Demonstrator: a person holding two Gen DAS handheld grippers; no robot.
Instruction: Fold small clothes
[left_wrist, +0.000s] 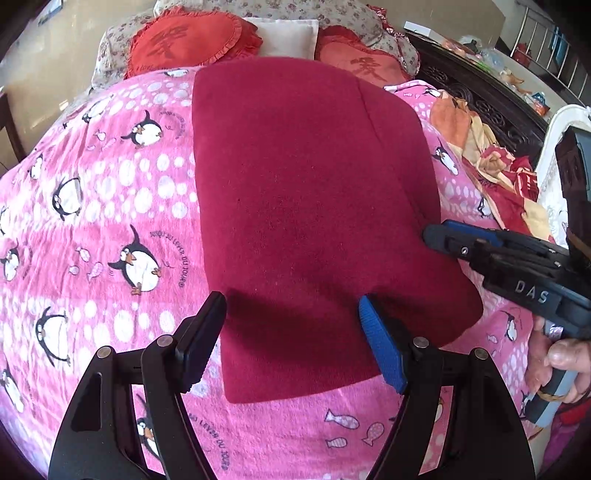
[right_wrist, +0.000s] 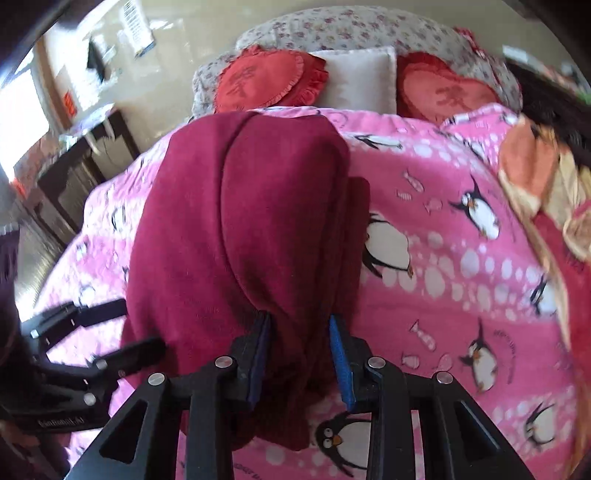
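Right wrist view: right gripper (right_wrist: 301, 354) pinched the dark red fleece garment (right_wrist: 240, 229) at frame centre, over the pink penguin-print bedsheet (right_wrist: 461, 295); left gripper (left_wrist: 293, 339) hung wide open.

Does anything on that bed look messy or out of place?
A crumpled orange-and-red cloth lies bunched at the bed's right edge. The red garment lies mostly flat on the penguin blanket, one side pinched by the right tongs.

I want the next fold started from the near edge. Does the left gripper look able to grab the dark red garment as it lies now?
Probably yes. The left gripper is open, its fingers straddling the near edge of the dark red garment, with nothing between them and the cloth. The right gripper already pinches the garment's right side, clear of that edge.
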